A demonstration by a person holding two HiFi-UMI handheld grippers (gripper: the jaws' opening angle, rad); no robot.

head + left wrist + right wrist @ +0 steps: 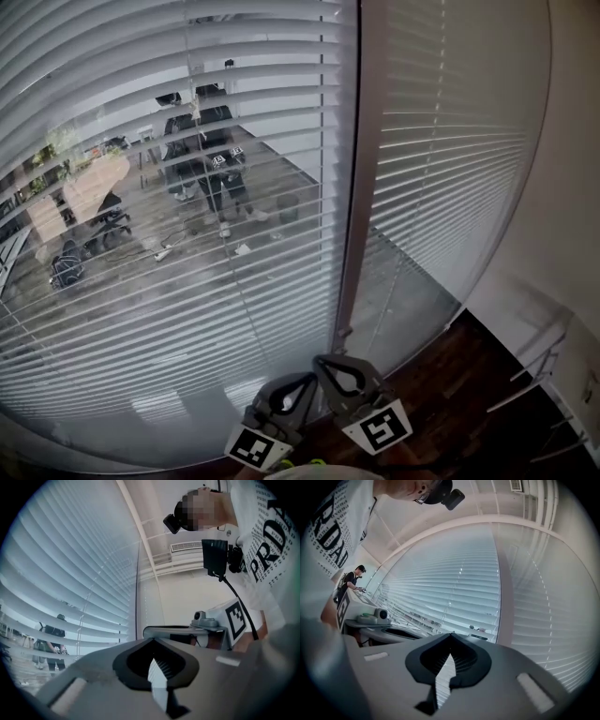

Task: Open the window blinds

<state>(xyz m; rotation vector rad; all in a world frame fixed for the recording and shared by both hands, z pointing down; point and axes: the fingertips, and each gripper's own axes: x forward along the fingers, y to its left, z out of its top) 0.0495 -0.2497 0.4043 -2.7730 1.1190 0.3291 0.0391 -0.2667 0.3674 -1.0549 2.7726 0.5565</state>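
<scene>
Head view is filled from upper left to right edge by the window blinds (pixel 187 112), their slats down across two panes split by a pale upright frame post (pixel 361 187). At bottom centre, near the lowest slats, the left claw (pixel 298 384) and right claw (pixel 333 364) sit side by side, each closed with nothing between its tips.
</scene>
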